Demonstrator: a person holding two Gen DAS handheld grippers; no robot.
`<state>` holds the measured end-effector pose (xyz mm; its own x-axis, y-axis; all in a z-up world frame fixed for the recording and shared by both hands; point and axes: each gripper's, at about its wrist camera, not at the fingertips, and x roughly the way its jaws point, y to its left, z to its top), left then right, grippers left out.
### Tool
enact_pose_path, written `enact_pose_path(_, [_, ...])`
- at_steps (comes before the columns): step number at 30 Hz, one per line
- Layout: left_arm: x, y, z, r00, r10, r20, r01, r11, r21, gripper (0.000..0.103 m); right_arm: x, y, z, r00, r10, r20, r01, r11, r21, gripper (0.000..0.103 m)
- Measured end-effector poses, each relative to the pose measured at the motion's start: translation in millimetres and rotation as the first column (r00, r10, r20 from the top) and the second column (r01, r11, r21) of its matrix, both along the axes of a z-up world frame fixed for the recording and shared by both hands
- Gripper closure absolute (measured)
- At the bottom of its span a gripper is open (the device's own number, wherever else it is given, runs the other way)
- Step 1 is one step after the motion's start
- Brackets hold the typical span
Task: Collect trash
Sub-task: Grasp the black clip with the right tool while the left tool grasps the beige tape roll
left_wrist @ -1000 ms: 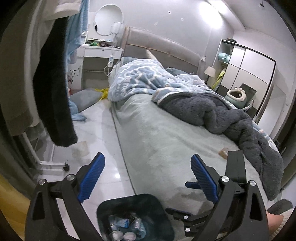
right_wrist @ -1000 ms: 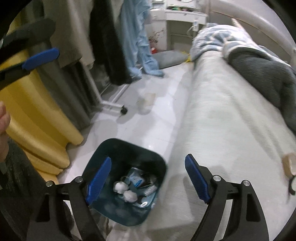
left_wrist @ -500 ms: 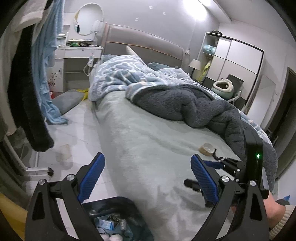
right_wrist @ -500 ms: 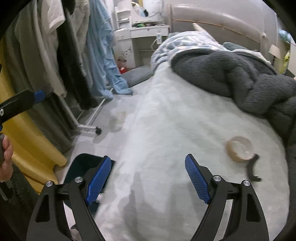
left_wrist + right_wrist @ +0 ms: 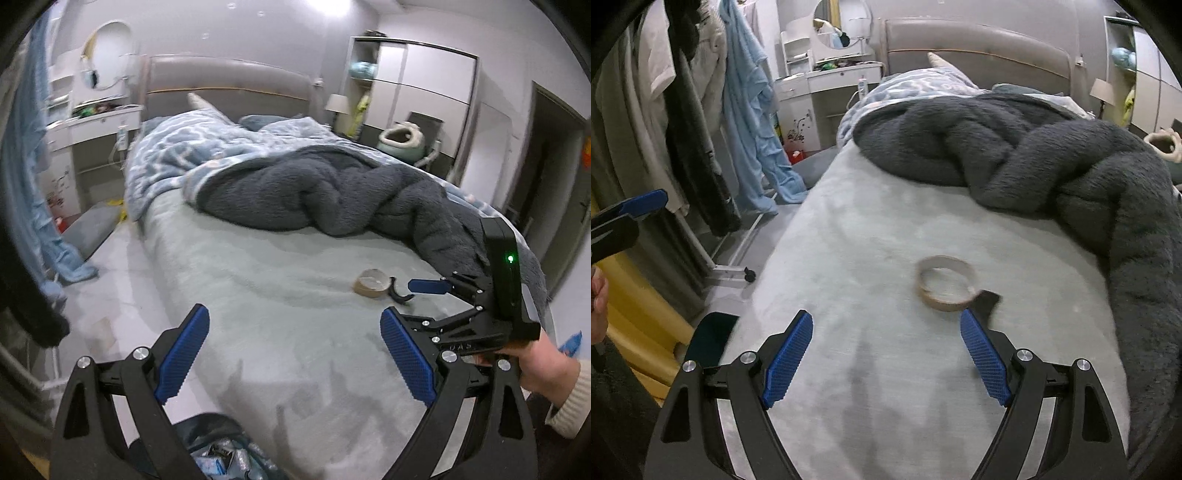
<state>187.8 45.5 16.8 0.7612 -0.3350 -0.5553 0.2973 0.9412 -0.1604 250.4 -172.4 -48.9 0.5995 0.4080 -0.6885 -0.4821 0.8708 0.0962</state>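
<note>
An empty cardboard tape ring (image 5: 945, 282) lies on the pale bed sheet (image 5: 871, 236), with a curved black piece (image 5: 986, 301) touching its right side. Both also show in the left wrist view: the ring (image 5: 371, 283) and the black piece (image 5: 398, 293). My right gripper (image 5: 886, 347) is open and empty, hovering just short of the ring. My left gripper (image 5: 293, 349) is open and empty, above the bed's near edge. A dark bin (image 5: 221, 448) with wrappers sits below it on the floor; its rim shows in the right wrist view (image 5: 711, 338).
A dark grey fleece blanket (image 5: 1034, 162) is heaped across the bed behind the ring, with a blue patterned duvet (image 5: 207, 147) beyond. A clothes rack (image 5: 701, 140) with hanging garments stands left of the bed. A yellow cushion (image 5: 639, 325) lies beside the bin.
Both grippers swung up and right from the bin toward the bed. The right gripper came closer to the tape ring, which now lies just ahead of its fingers. Both stayed open.
</note>
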Motion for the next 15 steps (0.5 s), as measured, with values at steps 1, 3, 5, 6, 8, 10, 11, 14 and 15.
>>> enact_pose_path(1, [4,-3,-1,1.000,-0.012,-0.002,0.012,1.000,-0.004,0.008,1,-5,-1,1.000,-0.007,0.001,0.007,1.000,-0.002,0.020])
enact_pose_path(3, [14,-8,-5,0.999,-0.040,-0.007,0.040,0.999,-0.013,0.009,5,-14,-3,1.000,-0.015,-0.001,0.015,1.000,-0.001,0.020])
enact_pose_path(5, [25,-15,-10,0.998,-0.065,-0.014,0.064,0.998,-0.014,0.010,8,-20,-5,1.000,-0.012,-0.002,0.012,1.000,0.004,0.027])
enact_pose_path(6, [29,-18,-12,0.997,-0.076,-0.018,0.076,0.997,-0.013,0.011,10,-23,-7,1.000,-0.011,-0.005,0.011,1.000,0.003,0.029])
enact_pose_path(8, [36,-25,-17,0.995,-0.095,-0.029,0.095,0.995,-0.006,0.013,13,-28,-13,1.000,-0.010,-0.017,0.010,1.000,0.001,0.035])
enact_pose_path(10, [41,-31,-19,0.993,-0.112,-0.035,0.113,0.994,0.002,0.014,20,-36,-20,0.999,-0.016,-0.028,0.017,1.000,0.008,0.039])
enact_pose_path(11, [44,-35,-21,0.992,-0.123,-0.037,0.124,0.992,0.004,0.014,23,-38,-21,0.999,-0.019,-0.034,0.019,1.000,0.015,0.041])
enact_pose_path(14, [54,-46,-26,0.987,-0.151,-0.051,0.151,0.988,0.004,0.015,31,-46,-30,0.999,-0.021,-0.046,0.021,1.000,0.014,0.046])
enact_pose_path(15, [57,-48,-28,0.986,-0.155,-0.055,0.156,0.988,0.006,0.015,32,-48,-33,0.998,-0.020,-0.053,0.021,1.000,0.017,0.048])
